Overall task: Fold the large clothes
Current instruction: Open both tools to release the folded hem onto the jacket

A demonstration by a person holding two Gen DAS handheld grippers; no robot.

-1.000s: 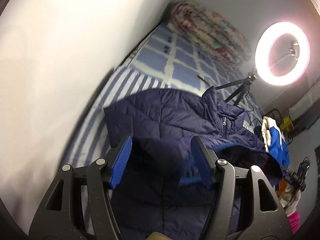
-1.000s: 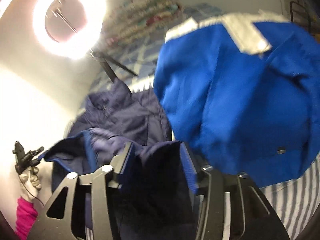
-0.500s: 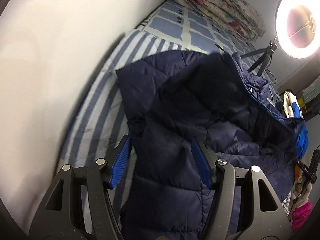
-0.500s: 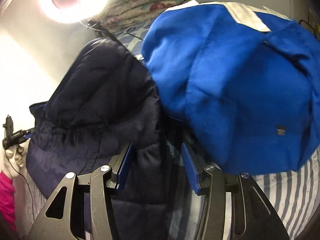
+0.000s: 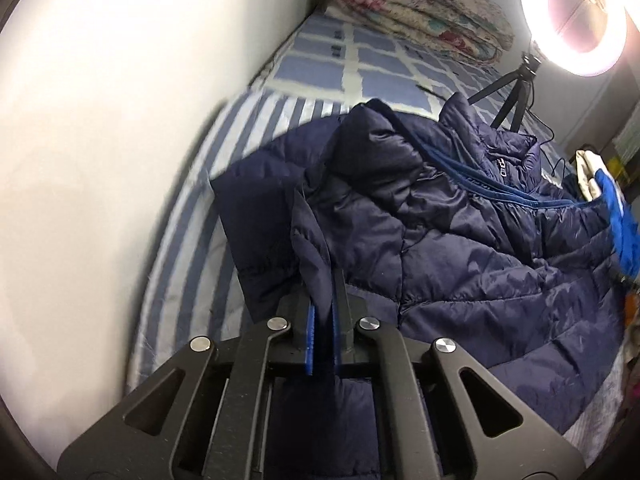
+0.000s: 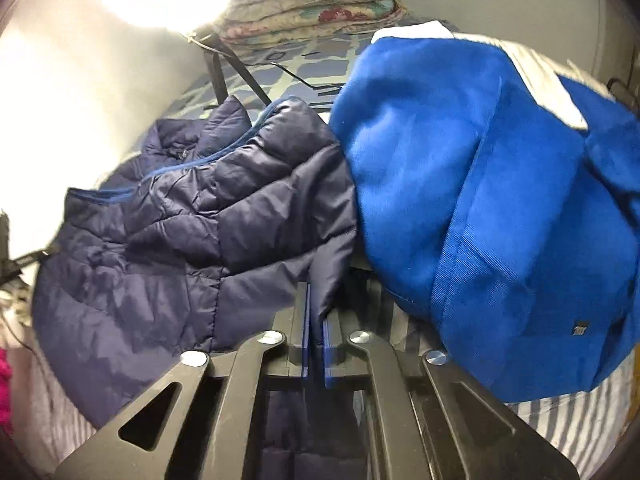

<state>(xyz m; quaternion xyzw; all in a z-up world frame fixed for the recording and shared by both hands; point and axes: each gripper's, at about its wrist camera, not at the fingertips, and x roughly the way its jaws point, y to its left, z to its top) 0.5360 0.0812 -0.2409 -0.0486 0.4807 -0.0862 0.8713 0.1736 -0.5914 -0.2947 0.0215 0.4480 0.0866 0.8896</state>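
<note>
Jacket (image 5: 440, 240) edges sit clamped in left hand-held gripper (image 5: 323, 312) and right hand-held gripper (image 6: 316, 320) above a striped bed (image 5: 192, 216).

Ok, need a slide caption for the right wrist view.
Right gripper shut on the navy puffer jacket hem, blue jacket alongside on the striped bed.

Striped bed (image 5: 188, 216): navy jacket (image 5: 460, 248), blue garment (image 6: 480, 200), quilt (image 5: 416, 12).
</note>
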